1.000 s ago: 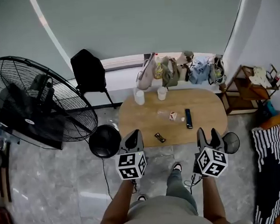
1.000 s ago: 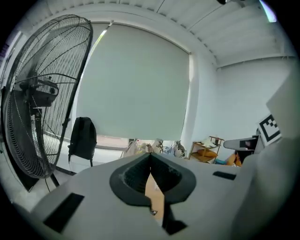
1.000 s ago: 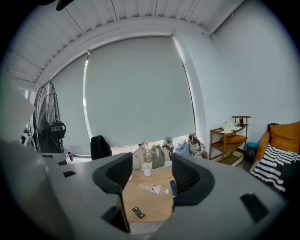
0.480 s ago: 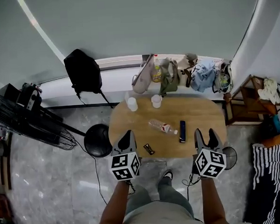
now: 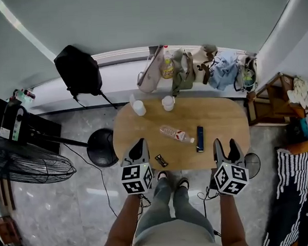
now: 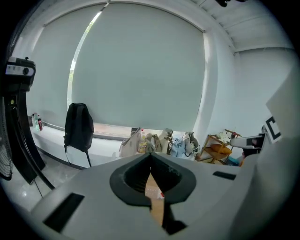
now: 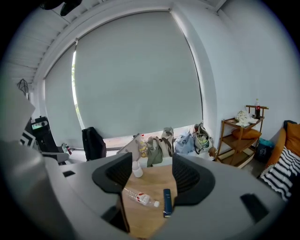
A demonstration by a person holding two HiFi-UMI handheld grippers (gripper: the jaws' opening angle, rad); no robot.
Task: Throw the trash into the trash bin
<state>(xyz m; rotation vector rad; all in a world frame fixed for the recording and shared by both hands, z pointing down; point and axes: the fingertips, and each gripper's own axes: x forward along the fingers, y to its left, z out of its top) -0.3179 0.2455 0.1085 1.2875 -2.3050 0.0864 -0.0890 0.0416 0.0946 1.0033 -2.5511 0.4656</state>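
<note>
A clear plastic bottle [image 5: 176,134] with a red label lies on its side in the middle of the oval wooden table [image 5: 220,119]. A small dark wrapper [image 5: 161,160] lies near the table's front edge, just right of my left gripper [image 5: 139,149]. That gripper is shut with nothing in it; in its own view its jaws [image 6: 151,157] leave only a slit. My right gripper [image 5: 226,149] is open and empty at the front right edge. Between its jaws [image 7: 151,161] I see the bottle [image 7: 139,197]. A black mesh bin [image 5: 254,163] stands on the floor right of it, partly hidden.
Two white cups [image 5: 139,108] [image 5: 168,102] and a dark flat bar [image 5: 199,138] are on the table. Bags and a yellow bottle [image 5: 167,67] line the sill behind. A fan [image 5: 27,162] with a round black base [image 5: 101,147] stands left, a wooden shelf [image 5: 278,95] right.
The head view has swung: the fan slid far left and down, and the table sits more central. Both grippers keep their places at the table's front edge.
</note>
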